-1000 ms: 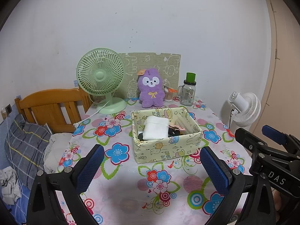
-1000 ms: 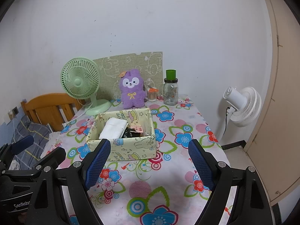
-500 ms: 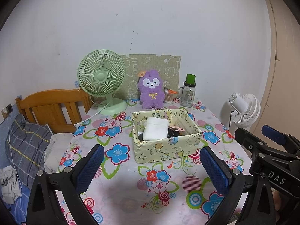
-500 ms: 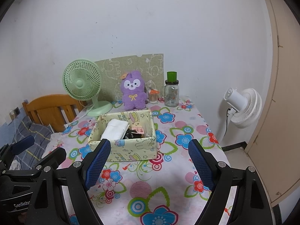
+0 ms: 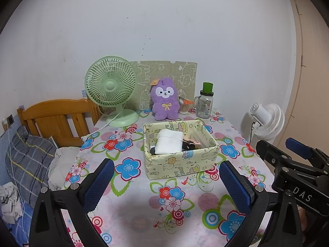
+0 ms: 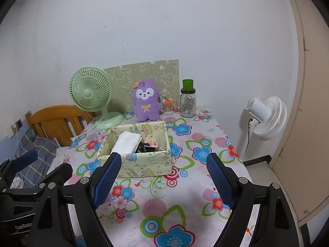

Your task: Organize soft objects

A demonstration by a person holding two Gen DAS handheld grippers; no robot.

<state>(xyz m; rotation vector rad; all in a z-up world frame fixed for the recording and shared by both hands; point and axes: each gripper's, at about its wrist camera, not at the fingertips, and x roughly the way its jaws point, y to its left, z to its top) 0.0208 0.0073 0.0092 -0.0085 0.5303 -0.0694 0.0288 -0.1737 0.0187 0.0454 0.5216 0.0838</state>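
A yellow patterned fabric box [image 5: 181,164] [image 6: 144,164] sits mid-table on the flowered cloth [image 5: 164,222]. Inside it lie a folded white cloth [image 5: 169,142] [image 6: 127,143] and some dark items with a pink card [image 5: 190,144]. A purple plush toy [image 5: 164,103] [image 6: 146,104] stands upright behind the box, against a green board. My left gripper [image 5: 166,165] is open and empty, hovering short of the box. My right gripper [image 6: 163,158] is likewise open and empty. Each gripper shows at the edge of the other's view: right gripper [image 5: 285,152], left gripper [image 6: 43,165].
A green desk fan [image 5: 111,86] and a glass jar with a green lid [image 5: 205,105] stand at the back of the table. A white floor fan [image 5: 265,121] is off the right edge. A wooden headboard [image 5: 55,117] and plaid pillow [image 5: 26,160] are to the left.
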